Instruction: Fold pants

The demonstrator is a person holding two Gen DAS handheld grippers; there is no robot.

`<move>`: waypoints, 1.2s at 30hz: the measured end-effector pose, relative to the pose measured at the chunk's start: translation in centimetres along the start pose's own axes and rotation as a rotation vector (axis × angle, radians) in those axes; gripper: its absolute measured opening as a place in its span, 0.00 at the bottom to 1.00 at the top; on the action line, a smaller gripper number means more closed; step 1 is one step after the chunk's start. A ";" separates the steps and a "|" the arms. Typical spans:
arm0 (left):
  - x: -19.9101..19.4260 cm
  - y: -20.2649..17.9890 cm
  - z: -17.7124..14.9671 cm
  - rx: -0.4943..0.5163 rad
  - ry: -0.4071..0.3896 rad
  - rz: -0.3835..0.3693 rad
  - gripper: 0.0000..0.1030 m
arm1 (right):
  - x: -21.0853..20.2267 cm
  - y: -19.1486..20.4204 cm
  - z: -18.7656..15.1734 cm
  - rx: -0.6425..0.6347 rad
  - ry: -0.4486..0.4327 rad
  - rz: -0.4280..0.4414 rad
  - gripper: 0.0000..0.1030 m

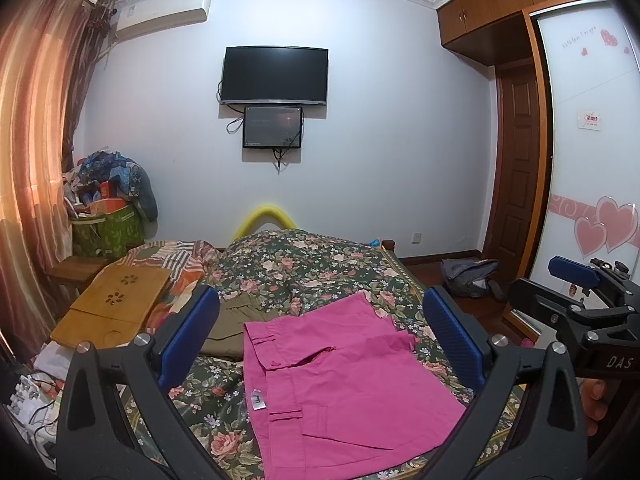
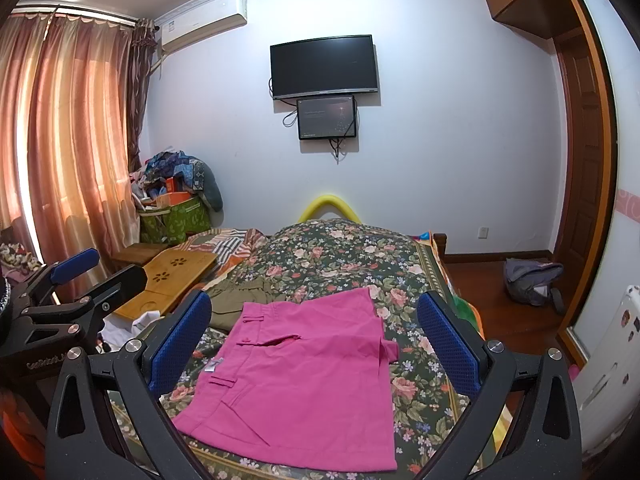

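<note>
Pink pants [image 1: 340,384] lie folded flat on the floral bedspread [image 1: 304,268], waistband to the left; they also show in the right wrist view [image 2: 308,376]. My left gripper [image 1: 320,328] is open and empty, held above the pants. My right gripper [image 2: 314,332] is open and empty, also above them. The right gripper shows at the right edge of the left wrist view [image 1: 576,292], and the left gripper at the left edge of the right wrist view [image 2: 76,276]. Neither touches the cloth.
An olive garment [image 1: 232,320] lies just behind the pink pants. A bamboo lap tray [image 1: 116,308] sits on the bed's left side. A laundry basket [image 1: 108,228] stands by the curtain, a grey bag [image 1: 472,276] lies on the floor at right.
</note>
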State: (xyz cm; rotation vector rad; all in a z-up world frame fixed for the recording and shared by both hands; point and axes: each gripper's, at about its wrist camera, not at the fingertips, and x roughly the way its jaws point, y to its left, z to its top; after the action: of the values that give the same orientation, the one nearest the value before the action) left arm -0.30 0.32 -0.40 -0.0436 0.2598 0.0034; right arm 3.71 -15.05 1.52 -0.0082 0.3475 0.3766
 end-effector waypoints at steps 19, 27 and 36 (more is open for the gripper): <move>0.1 -0.5 0.2 0.011 0.001 -0.004 1.00 | -0.3 -0.4 0.1 0.003 -0.001 -0.004 1.00; 0.2 -0.5 0.1 0.010 -0.001 0.004 1.00 | -0.2 -0.5 0.2 0.005 0.003 -0.003 1.00; 1.2 -0.5 -0.4 0.011 0.010 -0.006 1.00 | 0.2 -0.7 -0.1 0.008 0.018 -0.008 1.00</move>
State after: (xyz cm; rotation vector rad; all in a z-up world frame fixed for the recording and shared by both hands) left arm 0.73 -0.20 -1.12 -0.0332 0.2701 -0.0039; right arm 4.09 -15.62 1.34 -0.0052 0.3662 0.3672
